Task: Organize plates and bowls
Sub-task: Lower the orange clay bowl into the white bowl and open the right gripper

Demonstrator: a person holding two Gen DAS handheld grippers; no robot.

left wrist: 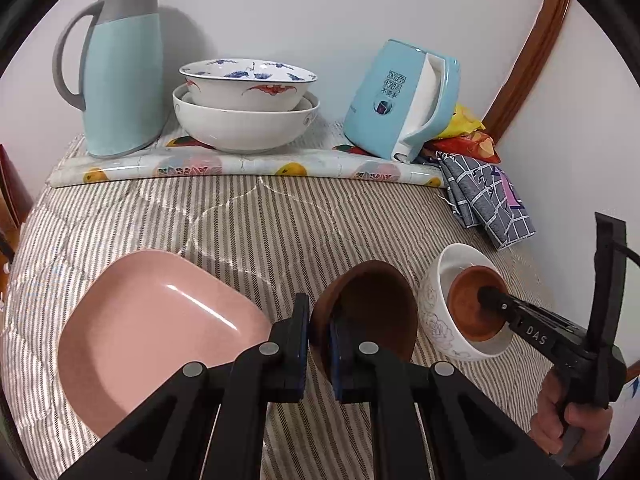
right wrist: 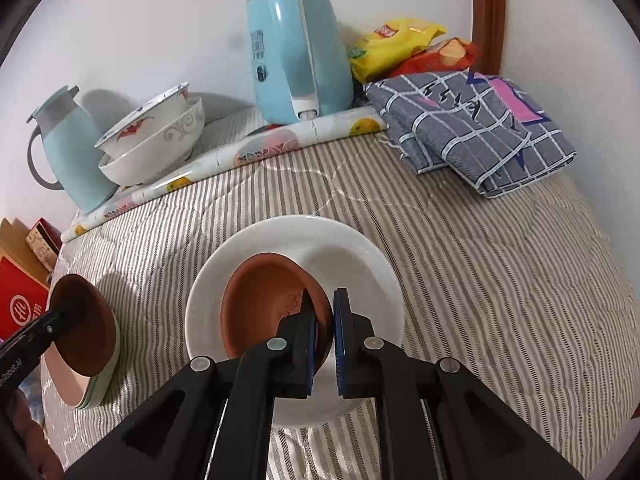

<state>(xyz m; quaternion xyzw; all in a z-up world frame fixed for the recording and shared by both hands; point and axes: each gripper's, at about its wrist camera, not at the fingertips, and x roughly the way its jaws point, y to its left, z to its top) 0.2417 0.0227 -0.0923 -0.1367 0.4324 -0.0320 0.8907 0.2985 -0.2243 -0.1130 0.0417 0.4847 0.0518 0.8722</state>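
My left gripper [left wrist: 319,332] is shut on the rim of a dark brown bowl [left wrist: 372,312] and holds it tilted, just right of the pink square plate [left wrist: 160,332]. In the right wrist view this brown bowl [right wrist: 84,328] hangs over the pink plate [right wrist: 76,388]. My right gripper [right wrist: 324,320] is shut on the rim of a second brown bowl [right wrist: 264,308], which sits tilted inside a white bowl [right wrist: 352,264]. That white bowl [left wrist: 434,308], the brown bowl in it [left wrist: 468,304] and the right gripper [left wrist: 486,296] show at the right of the left wrist view.
At the back, on a rolled fruit-print mat [left wrist: 240,168], stand a mint thermos jug [left wrist: 120,72], two stacked white bowls [left wrist: 244,100] and a blue kettle [left wrist: 400,100]. A folded checked cloth [right wrist: 472,128] and snack bags [right wrist: 408,44] lie back right. Boxes [right wrist: 20,296] sit at left.
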